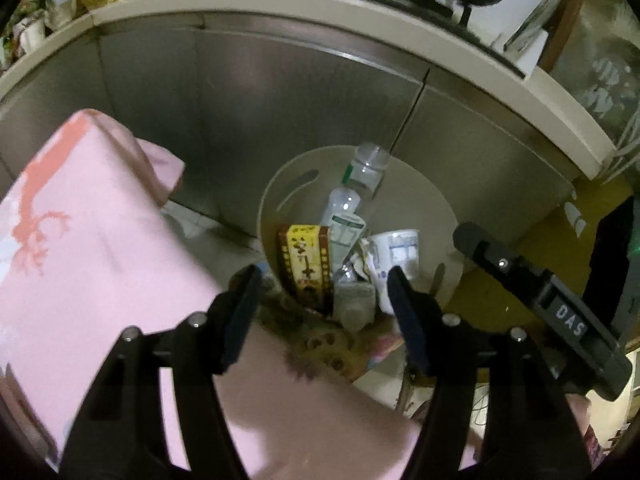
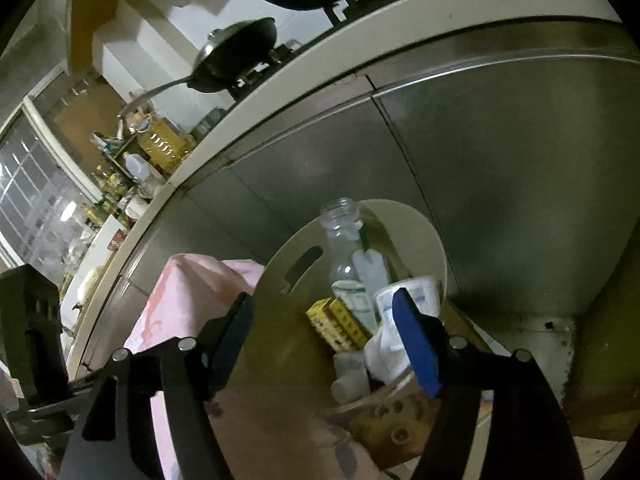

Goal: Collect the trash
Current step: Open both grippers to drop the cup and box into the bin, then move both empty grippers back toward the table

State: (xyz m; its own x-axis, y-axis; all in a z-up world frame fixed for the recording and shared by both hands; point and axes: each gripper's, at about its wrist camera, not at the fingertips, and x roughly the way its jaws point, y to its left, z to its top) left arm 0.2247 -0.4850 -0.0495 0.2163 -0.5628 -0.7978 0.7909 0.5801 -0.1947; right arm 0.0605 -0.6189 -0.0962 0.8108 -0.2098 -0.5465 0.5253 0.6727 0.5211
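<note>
A beige round trash bin (image 1: 430, 200) stands against the steel cabinet; it also shows in the right wrist view (image 2: 424, 236). In it lie a clear plastic bottle (image 1: 362, 170), a yellow carton (image 1: 306, 260), a white paper cup (image 1: 396, 250) and crumpled wrappers. The same bottle (image 2: 344, 236), carton (image 2: 338, 322) and cup (image 2: 416, 294) show in the right wrist view. My left gripper (image 1: 324, 280) is open and empty just above the bin's near rim. My right gripper (image 2: 324, 306) is open and empty over the bin; it appears in the left wrist view (image 1: 532, 292) at the right.
A pink cloth-covered surface (image 1: 92, 248) fills the lower left, next to the bin. The steel cabinet front (image 1: 280, 100) stands behind, under a cream counter edge (image 1: 360, 8) with pans (image 2: 240, 52) on a stove. A patterned mat (image 1: 332, 350) lies by the bin.
</note>
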